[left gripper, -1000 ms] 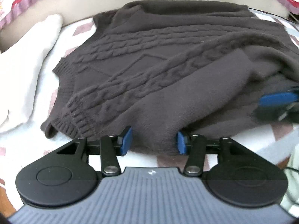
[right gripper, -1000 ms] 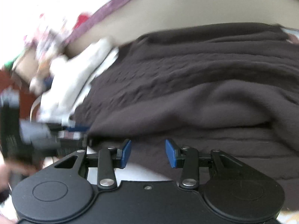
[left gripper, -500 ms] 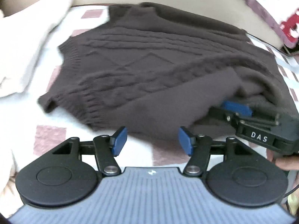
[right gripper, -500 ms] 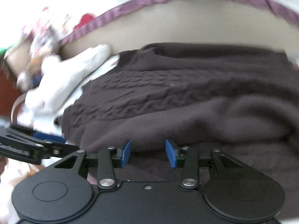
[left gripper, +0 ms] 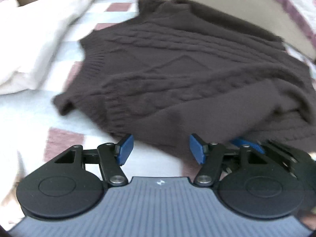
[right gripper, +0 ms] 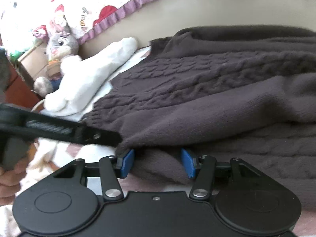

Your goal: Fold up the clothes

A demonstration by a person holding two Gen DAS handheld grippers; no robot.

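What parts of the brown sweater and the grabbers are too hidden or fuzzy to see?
- Sweater, left wrist view: its cable pattern is motion-blurred; its right side runs off the picture edge.
- Right gripper, left wrist view: mostly hidden behind the left gripper.
- Sweater's folded-under layers, right wrist view: covered by the top fold.

A white cloth (left gripper: 41, 37) lies on the checked bedsheet (left gripper: 65, 140), a plush rabbit (right gripper: 60, 43) beyond it.

One brown sweater (left gripper: 177, 75), one white garment (left gripper: 39, 39), one plush rabbit (right gripper: 61, 43).
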